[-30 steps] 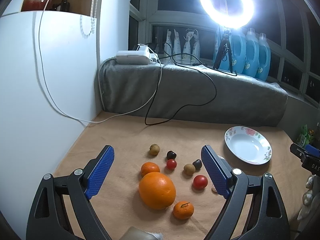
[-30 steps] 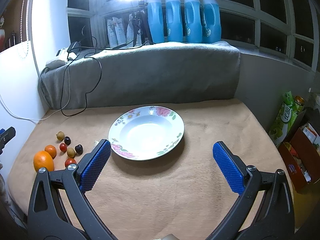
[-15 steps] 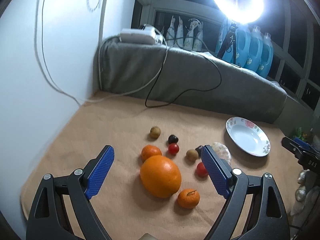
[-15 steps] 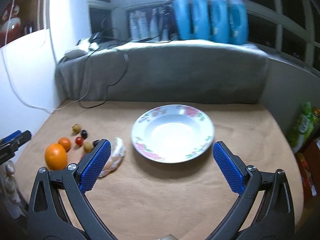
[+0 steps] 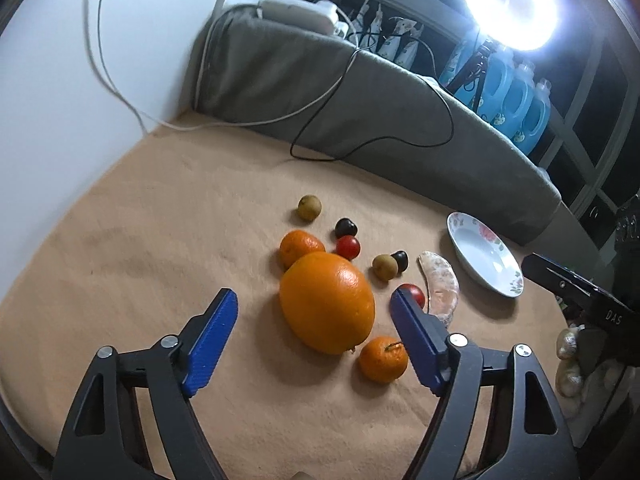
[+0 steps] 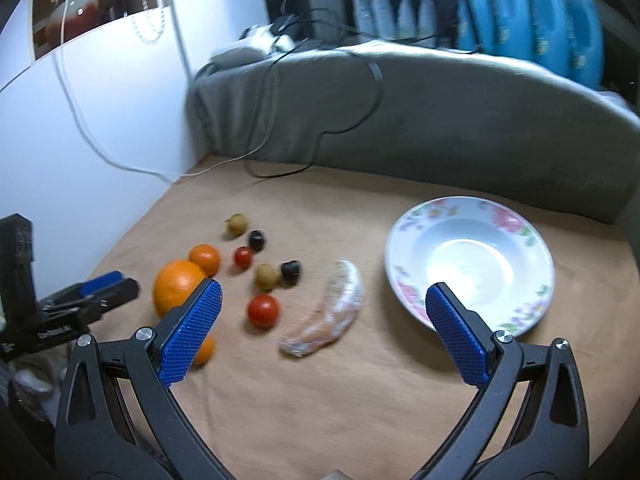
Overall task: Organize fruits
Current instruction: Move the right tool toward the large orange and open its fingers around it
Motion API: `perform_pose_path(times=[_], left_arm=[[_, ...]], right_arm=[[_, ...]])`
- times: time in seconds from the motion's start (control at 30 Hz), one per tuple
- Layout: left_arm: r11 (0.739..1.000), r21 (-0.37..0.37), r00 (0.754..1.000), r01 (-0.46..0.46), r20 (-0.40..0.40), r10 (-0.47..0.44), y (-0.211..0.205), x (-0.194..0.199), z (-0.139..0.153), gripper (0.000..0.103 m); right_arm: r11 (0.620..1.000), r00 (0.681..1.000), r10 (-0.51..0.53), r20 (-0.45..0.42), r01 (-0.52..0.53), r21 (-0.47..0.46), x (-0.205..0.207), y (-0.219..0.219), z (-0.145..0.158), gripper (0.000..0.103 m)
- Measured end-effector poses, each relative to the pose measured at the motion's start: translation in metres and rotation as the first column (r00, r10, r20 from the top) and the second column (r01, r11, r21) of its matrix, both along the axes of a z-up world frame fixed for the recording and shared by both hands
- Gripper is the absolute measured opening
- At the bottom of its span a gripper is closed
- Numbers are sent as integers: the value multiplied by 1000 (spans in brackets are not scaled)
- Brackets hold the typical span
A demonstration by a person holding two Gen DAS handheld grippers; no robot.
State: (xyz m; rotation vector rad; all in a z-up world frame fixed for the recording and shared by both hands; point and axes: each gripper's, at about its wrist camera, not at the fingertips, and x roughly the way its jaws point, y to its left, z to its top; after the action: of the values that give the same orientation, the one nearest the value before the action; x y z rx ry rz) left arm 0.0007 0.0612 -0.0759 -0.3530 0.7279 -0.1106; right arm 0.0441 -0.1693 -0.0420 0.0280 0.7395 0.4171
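Left wrist view: left gripper angled down over tan cloth-covered table, jaws apart and just been closing, blue pads flanking large orange without touching it. Large orange resting on cloth, small mandarin touching its far side, second mandarin just beside its near right. Cherry tomato and dark fruit beyond; brownish round fruit farthest back. Another brownish fruit touching a second dark fruit. Red tomato partly hidden behind right pad. Peeled citrus segment lying between fruit cluster and floral plate; plate holding nothing.

Right wrist view: right gripper spread wide, nothing between pads, hovering above bare cloth near peeled segment and red tomato. Plate beside right pad. Frame slightly blurred. Grey blanket along rear edge, cables draped over it.
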Motion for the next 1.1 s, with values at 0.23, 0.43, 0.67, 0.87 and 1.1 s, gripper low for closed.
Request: perform_pose_path(times=[0.23,0.43,0.67,0.87,1.1], left_arm=[[999,-40,999,24,-25,-25,0,2,-9,72],[997,-63,998,46,-36,-48,-1,4,-14,66],[995,-87,997,55,-58,-60,1,8,-23,66],[993,-100,995,64,-73,-71,1,12,-28,65],[990,-112,992,85,-79,-94,-3,15,-32,60]], right_arm=[[994,991,108,-79,-105,40,17,30,-7,96],[983,970,182,-162,-173,67,32,56,-20,89],[967,932,250,-261,-227,118,50,84,-39,87],[955,900,292,-322,-255,154,61,104,-55,83],[936,859,341,-383,-273,222,71,117,-67,74]])
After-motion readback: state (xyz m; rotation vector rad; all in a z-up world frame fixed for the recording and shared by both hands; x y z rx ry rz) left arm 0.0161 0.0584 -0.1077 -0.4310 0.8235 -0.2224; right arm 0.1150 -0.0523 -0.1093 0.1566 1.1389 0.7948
